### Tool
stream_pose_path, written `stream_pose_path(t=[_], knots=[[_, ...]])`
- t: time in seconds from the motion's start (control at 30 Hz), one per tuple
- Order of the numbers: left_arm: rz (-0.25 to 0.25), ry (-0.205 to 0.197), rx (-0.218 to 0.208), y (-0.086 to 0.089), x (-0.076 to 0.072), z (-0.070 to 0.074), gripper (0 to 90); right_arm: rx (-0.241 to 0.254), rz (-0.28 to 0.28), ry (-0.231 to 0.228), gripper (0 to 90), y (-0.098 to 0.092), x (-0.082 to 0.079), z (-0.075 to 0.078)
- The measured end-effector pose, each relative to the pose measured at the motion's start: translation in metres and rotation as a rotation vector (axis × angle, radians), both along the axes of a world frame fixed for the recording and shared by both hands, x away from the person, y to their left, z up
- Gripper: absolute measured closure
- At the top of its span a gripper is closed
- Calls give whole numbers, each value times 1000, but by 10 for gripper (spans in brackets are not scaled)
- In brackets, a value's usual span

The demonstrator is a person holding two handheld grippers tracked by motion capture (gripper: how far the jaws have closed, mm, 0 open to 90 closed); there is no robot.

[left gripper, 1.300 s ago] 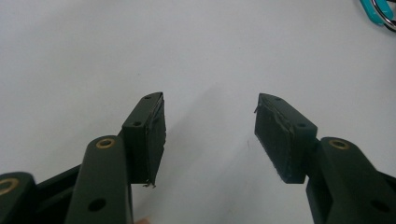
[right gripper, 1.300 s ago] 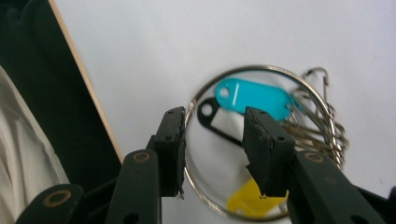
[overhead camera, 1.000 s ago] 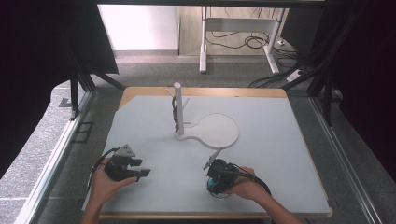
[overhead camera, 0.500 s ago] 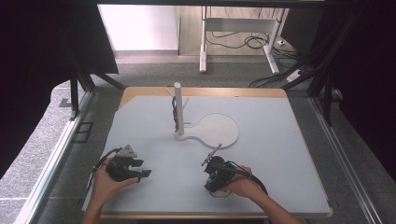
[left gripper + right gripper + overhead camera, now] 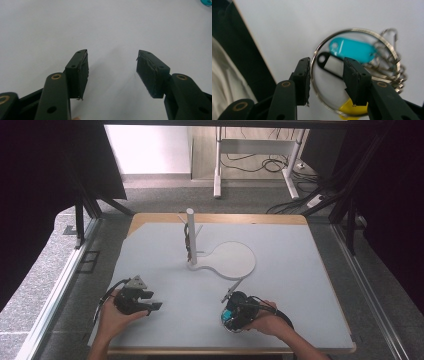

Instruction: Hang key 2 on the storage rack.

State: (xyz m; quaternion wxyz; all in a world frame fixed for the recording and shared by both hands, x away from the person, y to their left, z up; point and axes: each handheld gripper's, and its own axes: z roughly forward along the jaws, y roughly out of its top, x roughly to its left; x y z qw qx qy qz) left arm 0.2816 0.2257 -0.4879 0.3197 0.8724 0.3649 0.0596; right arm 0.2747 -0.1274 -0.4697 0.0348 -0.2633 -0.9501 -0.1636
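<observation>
A white stand (image 5: 191, 240) rises at the table's (image 5: 300, 270) far middle, its round flat base (image 5: 232, 260) spreading right. Near right, the right gripper (image 5: 325, 75) straddles a large key ring (image 5: 392, 53) carrying teal (image 5: 354, 51), black and yellow tags; whether it pinches the wire I cannot tell. Near left, the left gripper (image 5: 112, 72) gapes, holding nothing.

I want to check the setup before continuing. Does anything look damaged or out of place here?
Only small wear: the black rubber pads of the left tongs look frayed at their edges, with loose threads. The large metal key ring with coloured tags lies flat on the white table, the right tongs straddling its rim.
</observation>
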Motion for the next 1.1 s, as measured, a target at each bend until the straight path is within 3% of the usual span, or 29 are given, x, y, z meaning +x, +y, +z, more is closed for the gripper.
stream_pose_path(t=[0.2,0.33,0.67,0.87,1.0,1.1], knots=[[-3,2,1,0,0,-1,432,-24,39,25,601,-1,-7,-6],[-4,4,4,-1,0,-2,431,-36,78,29,618,9,-12,-10],[-7,8,6,-2,1,-3,428,-73,76,29,660,22,-13,-10],[-7,8,6,-2,1,-3,428,-89,68,-2,733,23,-15,-11],[-9,9,9,-2,1,-3,428,-143,71,-58,771,30,-21,-10],[-13,11,11,-3,1,-4,428,-157,72,-59,782,32,-21,-10]])
